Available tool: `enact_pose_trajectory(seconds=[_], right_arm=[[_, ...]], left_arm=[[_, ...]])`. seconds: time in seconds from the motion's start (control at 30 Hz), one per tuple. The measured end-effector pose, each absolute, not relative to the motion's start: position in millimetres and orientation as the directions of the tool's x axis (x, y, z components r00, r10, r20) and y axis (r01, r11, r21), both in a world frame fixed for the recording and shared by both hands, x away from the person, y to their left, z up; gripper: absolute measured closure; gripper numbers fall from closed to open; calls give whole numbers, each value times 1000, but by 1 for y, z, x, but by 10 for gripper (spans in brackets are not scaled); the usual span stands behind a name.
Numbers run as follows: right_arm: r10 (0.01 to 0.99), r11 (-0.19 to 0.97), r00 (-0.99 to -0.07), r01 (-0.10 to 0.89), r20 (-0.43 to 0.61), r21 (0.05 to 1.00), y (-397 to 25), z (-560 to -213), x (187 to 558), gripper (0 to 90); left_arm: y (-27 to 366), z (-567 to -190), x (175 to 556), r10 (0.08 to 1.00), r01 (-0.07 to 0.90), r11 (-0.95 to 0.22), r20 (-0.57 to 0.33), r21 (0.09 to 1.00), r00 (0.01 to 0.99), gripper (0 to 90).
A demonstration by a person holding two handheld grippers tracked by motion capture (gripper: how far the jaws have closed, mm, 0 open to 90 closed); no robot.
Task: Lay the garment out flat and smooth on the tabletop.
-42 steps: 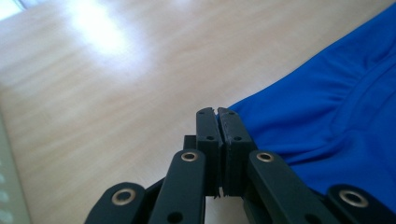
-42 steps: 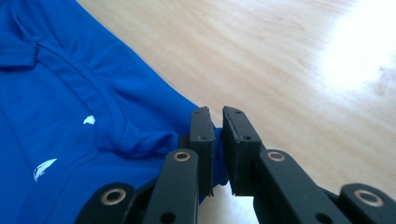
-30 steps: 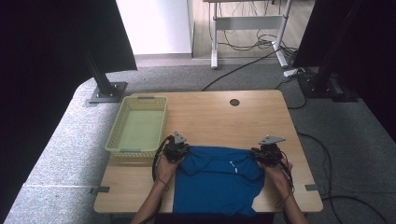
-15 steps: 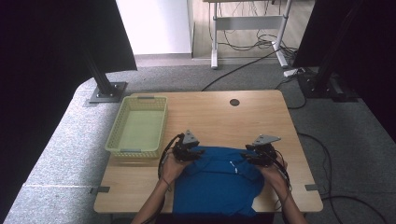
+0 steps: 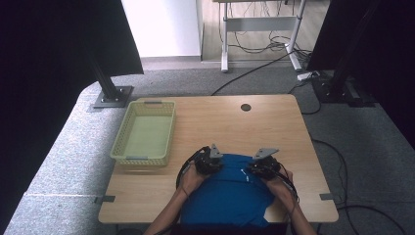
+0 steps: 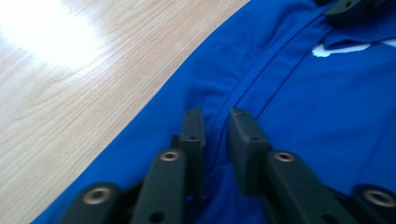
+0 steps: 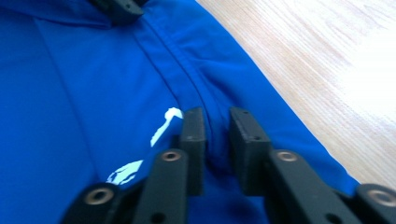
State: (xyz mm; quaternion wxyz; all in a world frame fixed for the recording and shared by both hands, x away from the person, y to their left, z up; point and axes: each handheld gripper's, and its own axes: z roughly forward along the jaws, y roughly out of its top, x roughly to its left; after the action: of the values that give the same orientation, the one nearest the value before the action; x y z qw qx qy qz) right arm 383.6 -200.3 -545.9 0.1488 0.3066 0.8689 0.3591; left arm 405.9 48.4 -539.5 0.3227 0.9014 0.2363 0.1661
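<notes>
Looks like mid-fold: the blue shirt (image 5: 230,193) lies on the near edge of the tabletop (image 5: 220,122). Left tongs (image 6: 215,133) and right tongs (image 7: 215,135) each pinch a fold of its far edge. Next move probably needs both pulling evenly so the cloth doesn't slip.

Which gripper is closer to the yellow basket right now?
The left gripper, at the blue shirt's left shoulder, is closer to the yellow basket. The right gripper grips the far shoulder.
</notes>
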Motion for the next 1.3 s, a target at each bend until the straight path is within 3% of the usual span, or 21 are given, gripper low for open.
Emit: enact_pose_trajectory(seconds=[0.1, 0.23, 0.67, 0.9, 1.3], right_arm=[[636, 555, -771, 419, -42, 719, -200, -544, 382, 809], [643, 530, -764, 396, -51, 750, -201, -533, 382, 809], [696, 465, -715, 379, -65, 800, -197, -511, 417, 808], [740, 431, -668, 379, -80, 819, -194, -509, 436, 701], [713, 436, -698, 374, -60, 818, -200, -507, 414, 629]], left_arm=[[48, -536, 407, 541, 327, -680, 148, 657, 828, 841], [52, -525, 412, 570, 344, -636, 120, 691, 813, 846], [58, -505, 446, 642, 331, -573, 160, 750, 750, 842], [70, -505, 469, 710, 388, -511, 122, 767, 694, 711], [79, -502, 436, 665, 373, -518, 88, 770, 742, 607]])
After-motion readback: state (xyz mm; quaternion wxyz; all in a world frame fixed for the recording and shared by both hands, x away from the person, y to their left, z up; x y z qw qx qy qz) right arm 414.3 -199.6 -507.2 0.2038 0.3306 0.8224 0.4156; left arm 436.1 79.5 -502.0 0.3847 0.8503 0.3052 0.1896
